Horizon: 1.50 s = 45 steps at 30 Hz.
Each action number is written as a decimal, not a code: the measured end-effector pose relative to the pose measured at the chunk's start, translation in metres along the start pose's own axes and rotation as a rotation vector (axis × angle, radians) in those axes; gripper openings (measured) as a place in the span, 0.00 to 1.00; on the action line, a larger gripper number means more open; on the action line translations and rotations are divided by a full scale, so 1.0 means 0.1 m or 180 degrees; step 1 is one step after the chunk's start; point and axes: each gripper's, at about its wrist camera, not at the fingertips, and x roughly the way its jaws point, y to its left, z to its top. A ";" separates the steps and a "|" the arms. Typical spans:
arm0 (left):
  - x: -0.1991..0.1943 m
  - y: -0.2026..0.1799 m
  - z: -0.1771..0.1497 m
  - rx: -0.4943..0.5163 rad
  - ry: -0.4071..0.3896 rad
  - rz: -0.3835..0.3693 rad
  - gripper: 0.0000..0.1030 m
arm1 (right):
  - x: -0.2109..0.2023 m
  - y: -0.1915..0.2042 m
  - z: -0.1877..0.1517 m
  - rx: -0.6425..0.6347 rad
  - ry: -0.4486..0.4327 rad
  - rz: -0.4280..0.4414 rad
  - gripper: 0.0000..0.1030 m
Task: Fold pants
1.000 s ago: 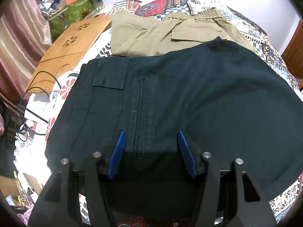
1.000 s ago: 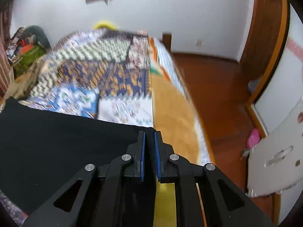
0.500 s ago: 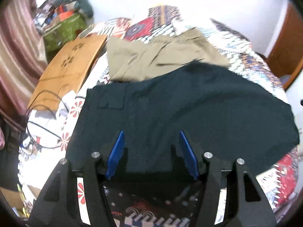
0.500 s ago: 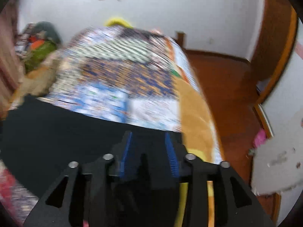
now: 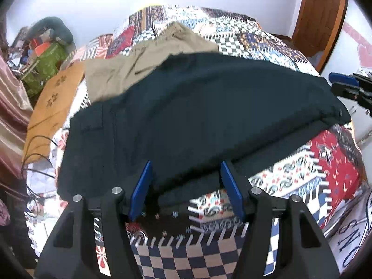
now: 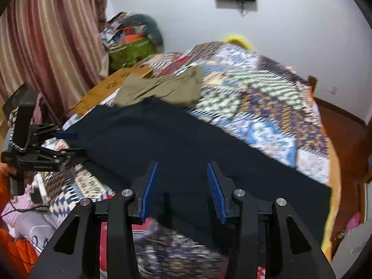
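Left wrist view: the left gripper (image 5: 186,186) stands wide at the bottom of the frame with nothing between its blue pads (image 5: 141,190), above the near edge of the dark pants (image 5: 197,107), which lie folded across the middle of the patchwork bedspread (image 5: 302,174). Khaki pants (image 5: 148,60) lie beyond them, upper centre. At the lower right edge, large dark letters on white cloth (image 5: 348,239) read roughly "SNO", cut off. A green bag (image 5: 44,67) at the upper left is stuffed with blurred items.

Right wrist view: the right gripper (image 6: 182,188) is parted at the bottom centre, empty, over the dark pants (image 6: 186,144) at mid-frame. The green bag (image 6: 130,51) at upper centre-left holds something orange. The left gripper (image 6: 69,143) shows at the left edge.
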 end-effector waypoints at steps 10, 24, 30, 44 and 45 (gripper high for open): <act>0.17 0.00 0.04 0.0032 -0.0039 -0.0117 0.61 | 0.35 0.28 -0.01 -0.0081 0.0322 0.0273 0.42; 0.14 0.01 0.16 -0.0100 -0.0112 -0.0597 0.18 | 0.67 0.41 -0.03 -0.0305 0.0468 0.0325 0.53; 0.07 -0.03 0.15 -0.0040 -0.0146 -0.0579 0.14 | 0.64 0.41 -0.01 -0.0283 0.0371 0.0380 0.19; -0.05 -0.10 0.00 -0.0041 -0.0139 -0.0635 0.11 | 0.46 0.48 -0.10 -0.0251 0.0321 0.0488 0.08; -0.02 -0.11 -0.02 -0.0031 -0.0098 -0.0640 0.11 | 0.49 0.47 -0.11 -0.0247 0.0374 0.0485 0.08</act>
